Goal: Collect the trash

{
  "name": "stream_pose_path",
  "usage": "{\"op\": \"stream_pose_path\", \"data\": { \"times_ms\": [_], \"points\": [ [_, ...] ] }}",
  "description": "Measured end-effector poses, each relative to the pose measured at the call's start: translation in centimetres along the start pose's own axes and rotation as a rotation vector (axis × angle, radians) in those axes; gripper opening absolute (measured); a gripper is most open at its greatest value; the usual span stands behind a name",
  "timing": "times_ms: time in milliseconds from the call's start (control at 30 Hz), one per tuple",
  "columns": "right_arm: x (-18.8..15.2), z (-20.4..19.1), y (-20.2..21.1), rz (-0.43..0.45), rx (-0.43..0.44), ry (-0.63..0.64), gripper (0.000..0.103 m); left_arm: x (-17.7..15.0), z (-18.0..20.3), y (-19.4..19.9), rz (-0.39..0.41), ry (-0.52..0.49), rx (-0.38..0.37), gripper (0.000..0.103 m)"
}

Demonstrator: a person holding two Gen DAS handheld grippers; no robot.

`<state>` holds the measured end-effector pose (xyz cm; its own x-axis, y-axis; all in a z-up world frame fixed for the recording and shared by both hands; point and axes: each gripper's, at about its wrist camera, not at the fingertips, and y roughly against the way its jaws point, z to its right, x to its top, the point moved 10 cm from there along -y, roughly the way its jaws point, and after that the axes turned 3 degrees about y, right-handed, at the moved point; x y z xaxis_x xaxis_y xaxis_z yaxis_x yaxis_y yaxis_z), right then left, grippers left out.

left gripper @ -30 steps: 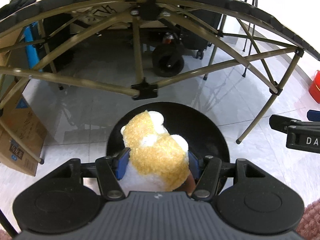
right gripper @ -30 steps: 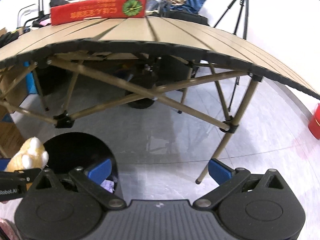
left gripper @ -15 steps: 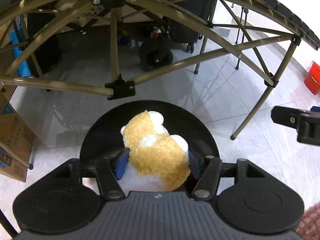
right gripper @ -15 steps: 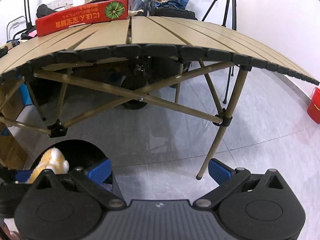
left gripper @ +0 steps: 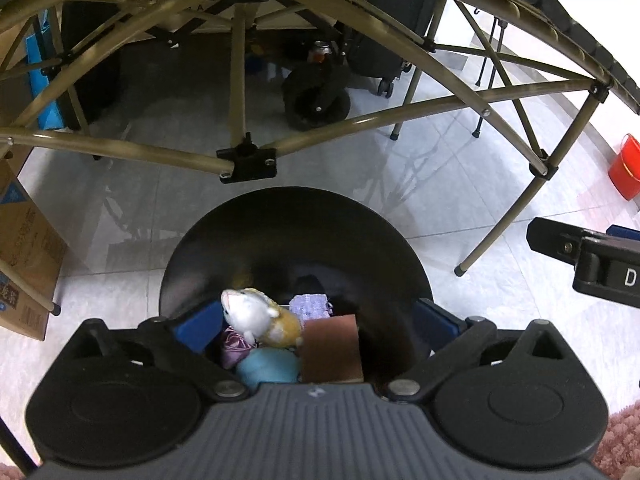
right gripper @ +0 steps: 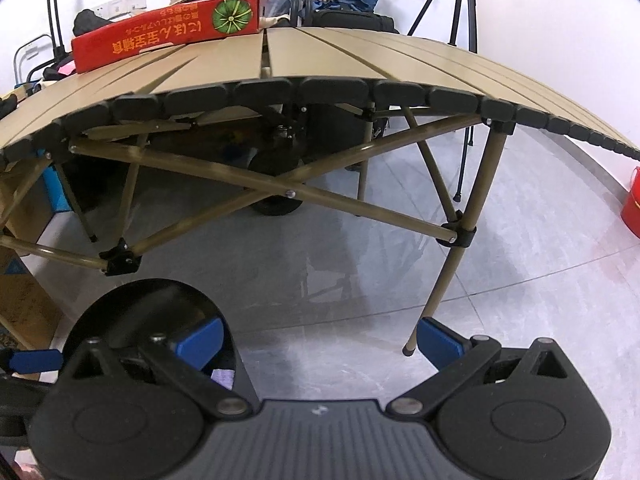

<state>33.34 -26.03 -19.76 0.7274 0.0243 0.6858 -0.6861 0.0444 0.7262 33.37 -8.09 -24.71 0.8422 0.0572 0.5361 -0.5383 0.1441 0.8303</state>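
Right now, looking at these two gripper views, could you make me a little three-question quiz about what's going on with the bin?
1. True or false: the left gripper is clamped on the plush toy.
2. Where does the plush toy lie? A) on the table B) inside the black bin C) on the floor
3. Fill in: the right gripper holds ____.

Key:
1. False. Its jaws have just been opening and stand wide, with the toy lying loose below them.
2. B, on top of a brown block and a blue item.
3. Nothing; its jaws are open over bare floor.
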Motion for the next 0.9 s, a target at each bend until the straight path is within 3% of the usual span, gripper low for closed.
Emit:
{"op": "stream_pose_path", "data": {
  "times_ms": [367,567,700,900],
  "points": [
    [-0.1,-1.1,0.4,0.009,0.043,-0.012,0.103,0.4,-2.1,1.8,0.040,0.031,0.048,0.103],
    [0.7,-2.9,3.3,0.079,0.119,-0.028,0.103,1.0,-3.9,6.9,0.205,-0.008,0.175,0.103],
    [1.1,-4.1,6.1,0.117,0.174,-0.036,0.103,1.0,-4.6,10.6,0.245,0.027,0.152,0.103],
    [1.2,-5.7,11.9,0.189,0.226,0.019,0.103,-0.1,-4.7,15.9,0.298,-0.012,0.131,0.103]
  ]
}}
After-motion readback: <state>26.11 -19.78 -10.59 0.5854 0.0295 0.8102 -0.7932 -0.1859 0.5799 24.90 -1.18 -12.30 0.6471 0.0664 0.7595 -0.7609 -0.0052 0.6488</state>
